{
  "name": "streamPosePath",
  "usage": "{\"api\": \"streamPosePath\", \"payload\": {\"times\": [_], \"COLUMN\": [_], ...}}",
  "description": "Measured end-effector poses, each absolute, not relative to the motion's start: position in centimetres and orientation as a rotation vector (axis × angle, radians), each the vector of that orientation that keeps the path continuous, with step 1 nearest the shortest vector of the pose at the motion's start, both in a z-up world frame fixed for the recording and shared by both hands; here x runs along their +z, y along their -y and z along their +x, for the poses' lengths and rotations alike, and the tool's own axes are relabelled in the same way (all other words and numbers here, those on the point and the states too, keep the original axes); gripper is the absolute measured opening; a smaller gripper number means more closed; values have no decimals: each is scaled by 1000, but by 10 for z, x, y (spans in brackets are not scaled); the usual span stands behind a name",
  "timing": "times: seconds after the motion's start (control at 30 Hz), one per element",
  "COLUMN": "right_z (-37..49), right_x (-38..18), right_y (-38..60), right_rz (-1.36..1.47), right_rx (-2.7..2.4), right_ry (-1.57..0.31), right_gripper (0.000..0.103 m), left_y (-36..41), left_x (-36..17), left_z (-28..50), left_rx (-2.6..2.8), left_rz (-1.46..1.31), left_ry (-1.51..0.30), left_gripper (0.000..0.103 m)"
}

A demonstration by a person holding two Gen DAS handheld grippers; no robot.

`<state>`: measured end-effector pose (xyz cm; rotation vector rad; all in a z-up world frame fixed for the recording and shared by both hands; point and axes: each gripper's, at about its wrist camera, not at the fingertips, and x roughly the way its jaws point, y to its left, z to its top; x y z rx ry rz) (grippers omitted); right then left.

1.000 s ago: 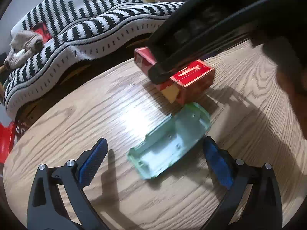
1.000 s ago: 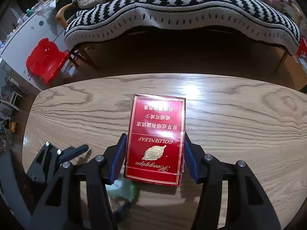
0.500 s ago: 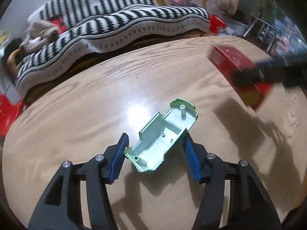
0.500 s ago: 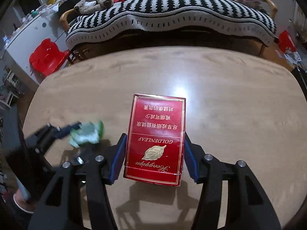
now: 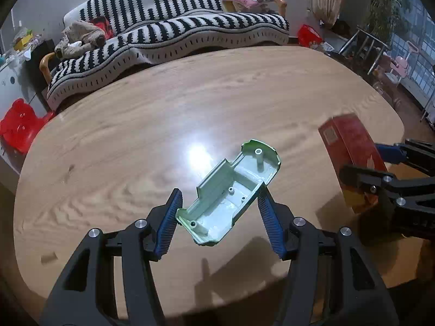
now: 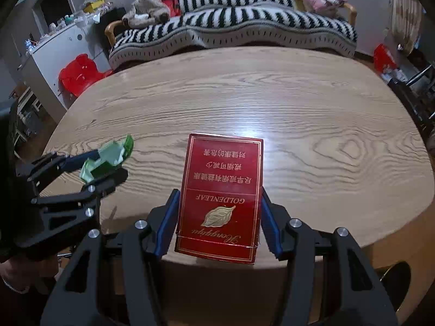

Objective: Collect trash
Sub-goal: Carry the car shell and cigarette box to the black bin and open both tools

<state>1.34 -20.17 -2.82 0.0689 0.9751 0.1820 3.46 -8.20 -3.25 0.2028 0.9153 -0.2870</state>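
Note:
My left gripper point(image 5: 220, 217) is shut on a pale green plastic shell point(image 5: 231, 190) and holds it above the oval wooden table point(image 5: 122, 149). The shell also shows in the right wrist view point(image 6: 108, 160), at the left, in the left gripper point(image 6: 103, 168). My right gripper point(image 6: 220, 217) is shut on a red GOLDENLEAF cigarette box point(image 6: 223, 195), held above the table's near edge. The box point(image 5: 350, 146) and the right gripper point(image 5: 380, 168) show at the right of the left wrist view.
A sofa with a black-and-white striped blanket point(image 5: 168, 35) stands beyond the table. A red plastic stool point(image 6: 78, 73) sits on the floor at the left. A white cabinet with clutter point(image 6: 54, 43) is at the far left. Metal chairs point(image 5: 380, 51) stand at the right.
The left gripper closed on the green shell and lifted it off the table. Both grippers have risen and drawn back with their objects, the right moving away to the right.

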Motion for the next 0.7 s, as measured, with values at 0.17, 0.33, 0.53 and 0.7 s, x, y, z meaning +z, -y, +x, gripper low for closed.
{"api": "streamPosePath", "payload": {"times": [0.17,0.33,0.53,0.7], "right_z": [-1,0,2,-4], "right_x": [-31,-30,-30,-29], "right_y": [208,214,234,266], "right_rz": [83,80,87,101], "right_rx": [181,187,156,100], "right_ry": [-968,-966,-964,-959], "right_gripper": [55,55,55,55], "left_y": [90,94,92,99], "left_x": [-38,-36,-36,-33], "left_z": [18,20,28,37], "left_rx": [-287,-290,-277,-274], "left_rz": [181,194,177,156], "left_ry": [-930,-907,-908,-898], "left_gripper": [56,56,56,56]}}
